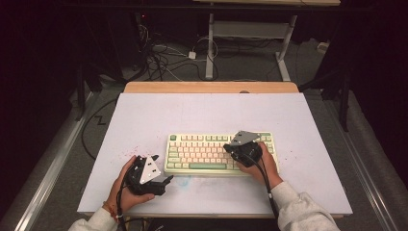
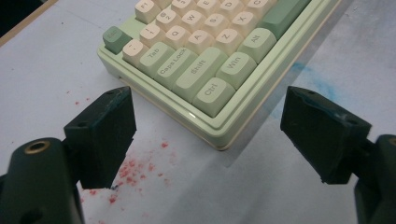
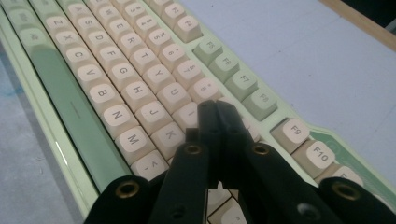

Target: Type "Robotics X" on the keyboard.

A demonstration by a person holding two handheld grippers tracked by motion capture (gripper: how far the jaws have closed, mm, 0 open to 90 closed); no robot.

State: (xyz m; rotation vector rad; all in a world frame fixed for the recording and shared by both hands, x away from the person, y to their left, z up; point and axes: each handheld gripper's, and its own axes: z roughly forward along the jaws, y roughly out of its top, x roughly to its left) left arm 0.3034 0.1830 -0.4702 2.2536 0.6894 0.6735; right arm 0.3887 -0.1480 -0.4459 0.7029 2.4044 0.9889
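A pale green and cream keyboard point(image 1: 202, 151) lies on the white table top point(image 1: 202, 110), nearer the front edge. My left gripper point(image 1: 166, 182) sits just off the keyboard's front-left corner. In the left gripper view its jaws point(image 2: 210, 135) stand wide open, either side of the corner by the Ctrl key point(image 2: 214, 93), touching nothing. My right gripper point(image 1: 236, 148) is over the right half of the keyboard. In the right gripper view it point(image 3: 215, 109) is shut with nothing in it, its tips down among the keys point(image 3: 116, 70) beside J and K. Whether they press a key, I cannot tell.
Red specks point(image 2: 135, 168) and a faint blue smear point(image 2: 308, 77) mark the table by the keyboard. A wooden strip point(image 1: 211, 87) runs along the far edge. Beyond it are cables point(image 1: 163, 57) and the legs of another desk point(image 1: 210, 48) on the floor.
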